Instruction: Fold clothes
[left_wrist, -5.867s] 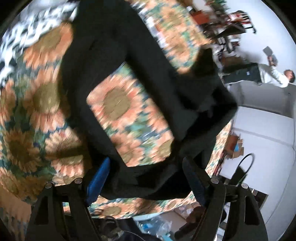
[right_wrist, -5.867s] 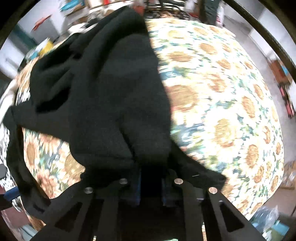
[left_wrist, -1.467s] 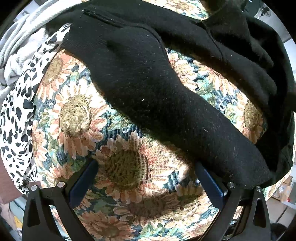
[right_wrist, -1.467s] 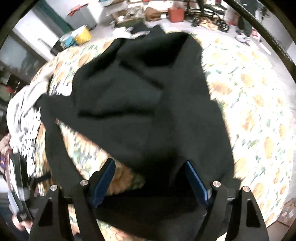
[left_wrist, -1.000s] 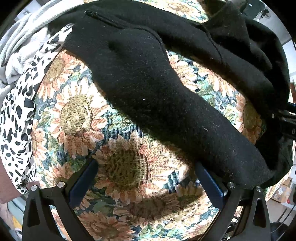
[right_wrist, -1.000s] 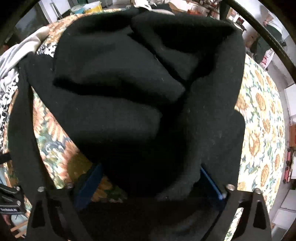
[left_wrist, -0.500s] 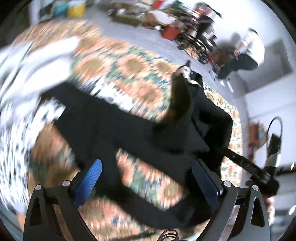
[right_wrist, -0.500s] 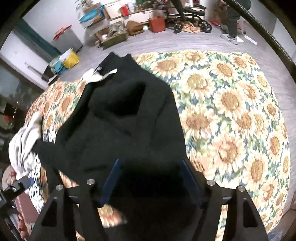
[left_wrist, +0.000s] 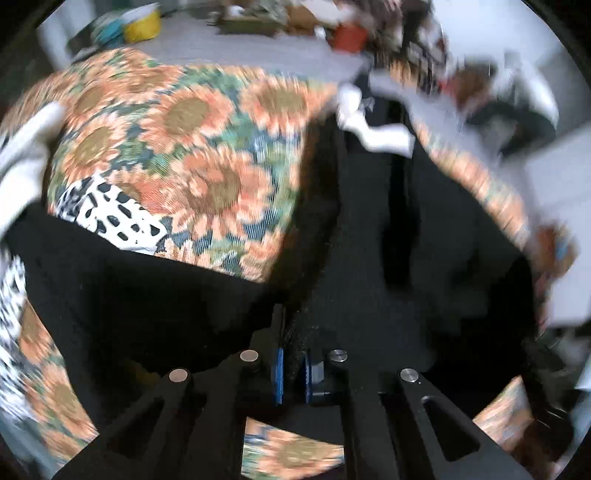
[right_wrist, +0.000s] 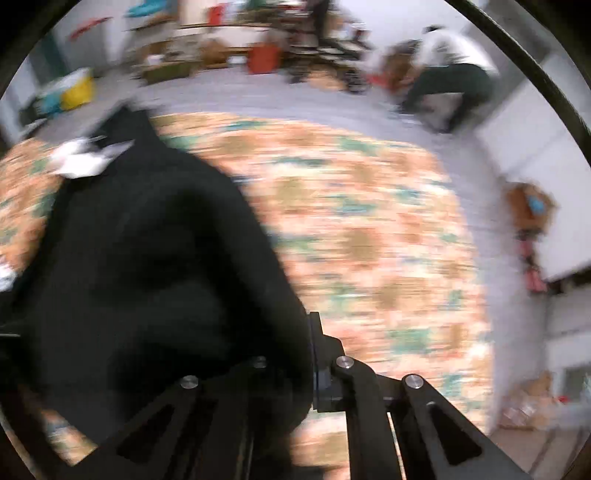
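Pinching a fold of the black garment between its blue pads, the left gripper is showing jaws that have just been closing, and they are now standing almost together with only the thickness of dark cloth between them. From that grip the garment is spreading away over the sunflower-patterned cloth that is covering the surface, one part running off to the left of the view and a wider part lying ahead and to the right. A white label is showing at the garment's far edge (the writing on it is too blurred to read). A black-and-white spotted piece of clothing is lying just beside the garment's left part, with some pale fabric past it at the left edge.

Over on the other side, the right gripper is likewise gripping the black garment; its jaws have just been closing too, and the cloth is bunching thickly over the left finger and hiding it. Everything here is smearing with blur. A person in a white top and dark trousers is crouching on the grey floor beyond the table.
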